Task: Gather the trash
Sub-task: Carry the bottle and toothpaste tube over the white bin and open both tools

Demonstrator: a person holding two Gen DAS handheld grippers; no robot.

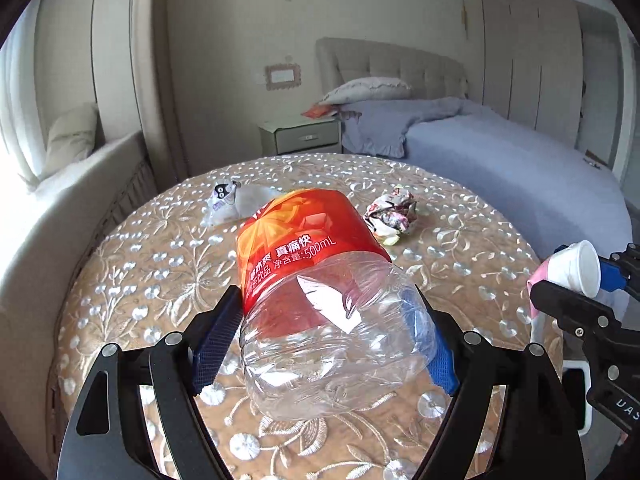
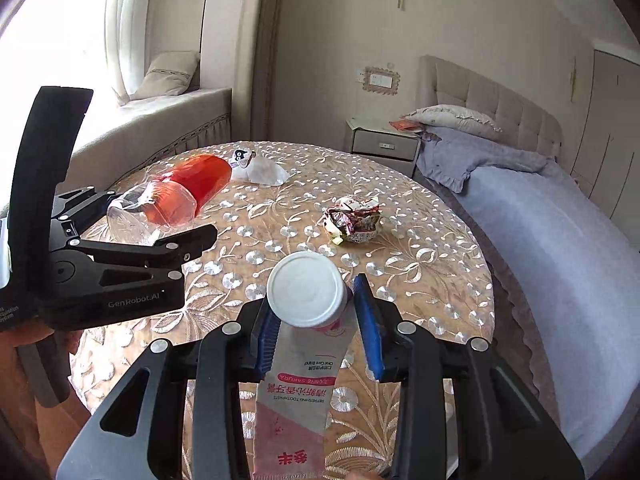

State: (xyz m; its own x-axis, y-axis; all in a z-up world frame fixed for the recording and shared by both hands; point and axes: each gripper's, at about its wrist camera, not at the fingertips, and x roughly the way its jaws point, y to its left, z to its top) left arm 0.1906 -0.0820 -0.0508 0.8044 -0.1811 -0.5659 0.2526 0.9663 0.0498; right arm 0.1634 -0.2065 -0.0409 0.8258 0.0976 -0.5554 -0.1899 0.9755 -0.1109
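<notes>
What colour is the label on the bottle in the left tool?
Red-orange with white lettering, on the clear plastic bottle; clearest in the left wrist view.

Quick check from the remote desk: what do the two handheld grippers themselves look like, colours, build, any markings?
Both the left gripper and right gripper have black linkage arms with cut-out slots and silver pivot bolts, ending in blue ribbed pads. The left one's body reads "GenRobot.AI" in pale lettering, with a curved black handle above. No cables visible.

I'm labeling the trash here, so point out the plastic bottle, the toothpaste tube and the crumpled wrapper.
plastic bottle (image 1: 304, 236): left wrist view, on its orange label.
toothpaste tube (image 2: 306, 288): right wrist view, on its white cap.
crumpled wrapper (image 2: 354, 220): right wrist view, on its middle.
</notes>
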